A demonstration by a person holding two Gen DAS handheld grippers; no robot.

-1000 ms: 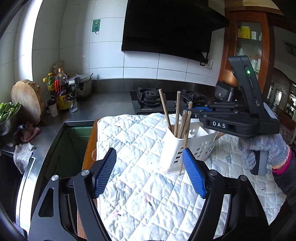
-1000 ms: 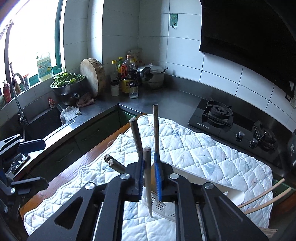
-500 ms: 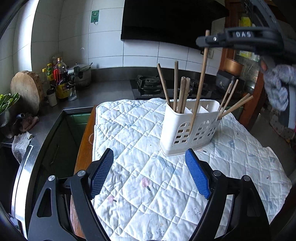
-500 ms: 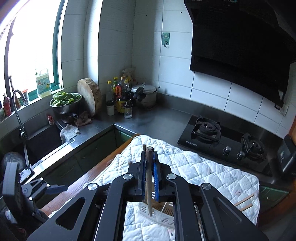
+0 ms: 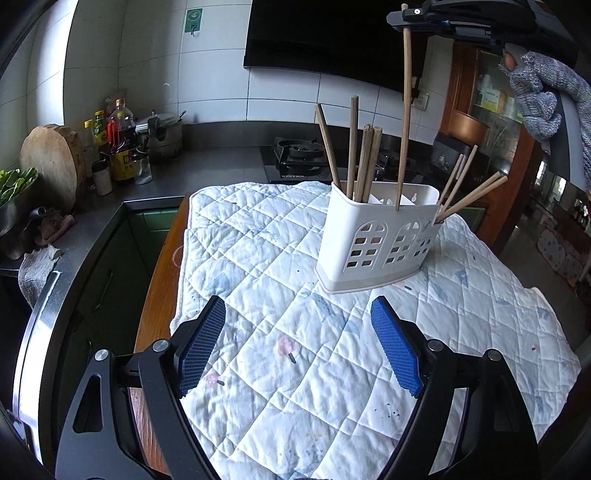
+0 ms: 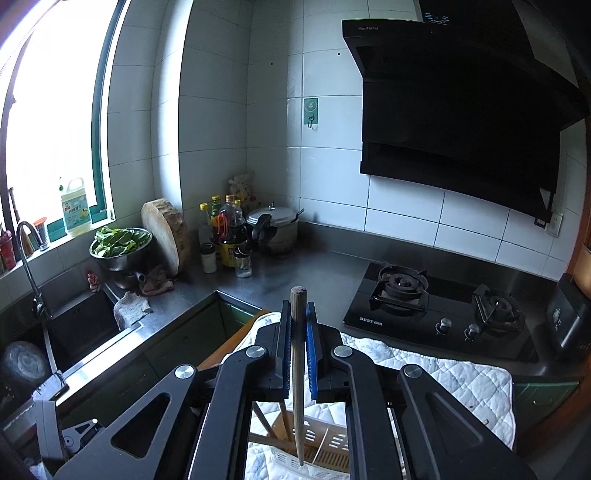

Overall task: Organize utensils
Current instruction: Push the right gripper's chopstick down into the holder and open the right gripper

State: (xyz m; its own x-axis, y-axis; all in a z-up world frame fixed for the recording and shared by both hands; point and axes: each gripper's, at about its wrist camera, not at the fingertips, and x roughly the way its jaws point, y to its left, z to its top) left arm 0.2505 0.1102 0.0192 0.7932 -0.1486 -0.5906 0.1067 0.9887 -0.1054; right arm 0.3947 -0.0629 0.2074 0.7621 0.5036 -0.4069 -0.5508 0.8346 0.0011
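Observation:
A white slotted utensil holder (image 5: 380, 240) stands on a quilted cloth (image 5: 258, 280). Several wooden chopsticks (image 5: 364, 158) stand in its left part, and three more (image 5: 469, 184) lean out at its right end. High above it, my right gripper (image 5: 406, 18) is shut on one chopstick (image 5: 405, 110) that hangs upright, its lower tip at the holder's rim. In the right wrist view the gripper (image 6: 298, 317) pinches this chopstick (image 6: 297, 387) near its top, over the holder (image 6: 328, 446). My left gripper (image 5: 297, 310) is open and empty, low over the cloth in front of the holder.
The cloth covers a wooden table (image 5: 155, 280) next to a steel counter. A gas stove (image 6: 439, 314) lies behind it under a black hood (image 6: 461, 129). Bottles (image 6: 229, 236), a pot, a chopping block (image 6: 166, 236), a bowl of greens and a sink (image 6: 77, 317) fill the corner.
My right gripper has risen with the chopstick, from low at the holder to high above it. The left gripper has sunk a little toward the cloth, jaws slightly wider.

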